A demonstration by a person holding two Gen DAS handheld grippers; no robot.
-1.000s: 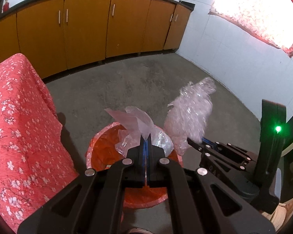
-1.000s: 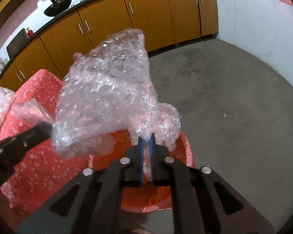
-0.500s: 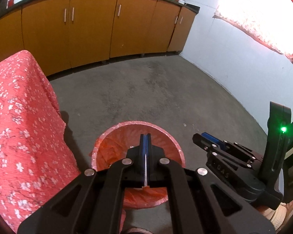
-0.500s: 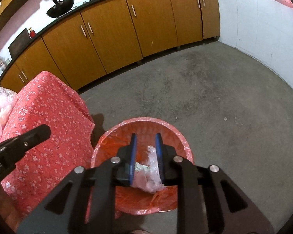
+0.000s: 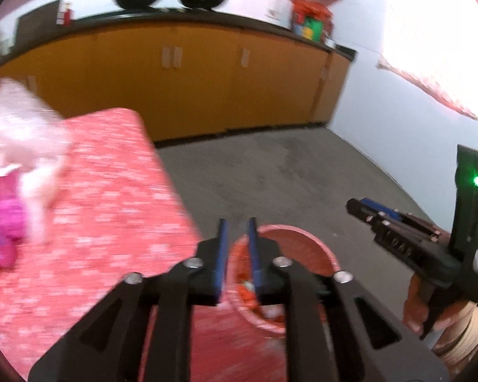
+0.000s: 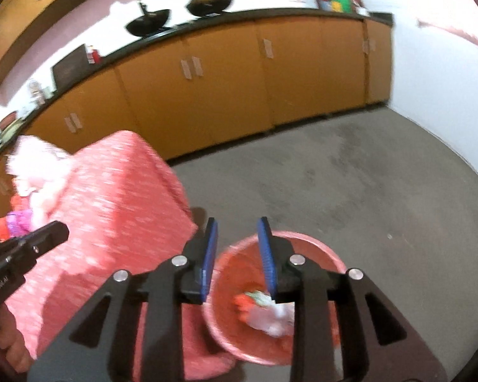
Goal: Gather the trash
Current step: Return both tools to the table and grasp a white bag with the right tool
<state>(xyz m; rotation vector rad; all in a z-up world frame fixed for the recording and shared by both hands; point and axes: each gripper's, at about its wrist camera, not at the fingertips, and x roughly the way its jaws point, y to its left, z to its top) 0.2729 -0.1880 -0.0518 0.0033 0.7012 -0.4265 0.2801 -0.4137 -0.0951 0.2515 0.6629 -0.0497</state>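
A red bin (image 6: 306, 245) lined with an orange bag stands on the floor beside the table; clear plastic wrap (image 6: 267, 315) lies inside it. The bin's rim (image 5: 299, 238) also shows in the left wrist view. My left gripper (image 5: 237, 226) hangs above the table's corner and the bin's edge, its jaws opening with nothing between them. My right gripper (image 6: 237, 226) is above the bin, jaws opening, empty. More trash (image 5: 22, 146), a whitish plastic heap with pink and red wrappers, sits at the table's left end. Both views are blurred.
A table under a red flowered cloth (image 5: 105, 210) fills the left side. Orange cabinets (image 6: 226, 86) with a dark counter and two woks (image 6: 210, 0) run along the far wall. The grey floor (image 6: 366, 184) spreads to the right, bounded by a white tiled wall.
Both grippers let their plastic wrap drop into the bin, then rose and swung left toward the table. Both jaws have parted. The trash heap on the table has come into view.
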